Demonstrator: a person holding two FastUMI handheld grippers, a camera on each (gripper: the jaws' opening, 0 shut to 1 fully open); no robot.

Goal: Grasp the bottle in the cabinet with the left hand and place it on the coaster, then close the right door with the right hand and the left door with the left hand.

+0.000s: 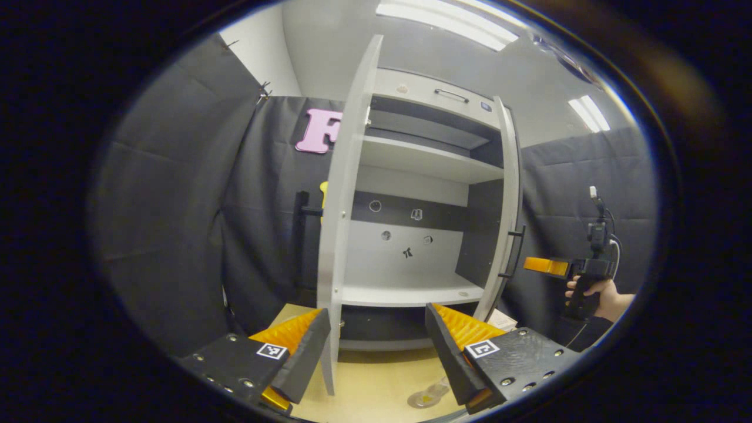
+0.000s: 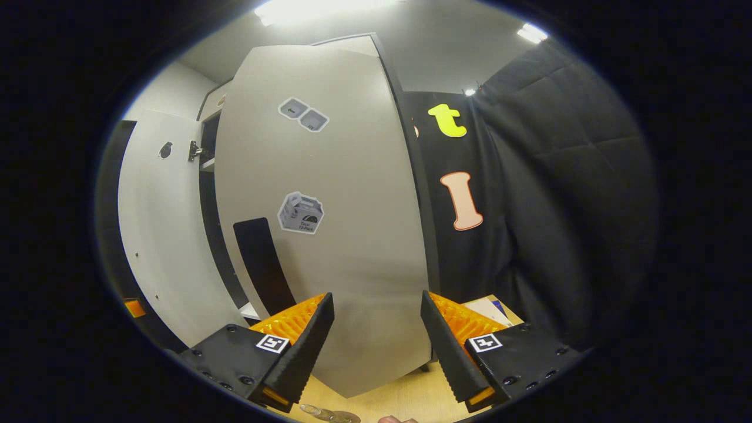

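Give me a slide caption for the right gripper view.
Open right gripper facing the right cabinet door, stickers on its front.

One cabinet (image 1: 423, 176); two doors (image 1: 343, 205); two hand-held grippers (image 1: 376, 346).

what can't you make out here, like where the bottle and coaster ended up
- Bottle and coaster: a clear object at the left gripper view's bottom edge is cut off and partly behind the left gripper.
- Cabinet interior: in the right gripper view, the right door blocks it.
- Door stickers: too small to tell.
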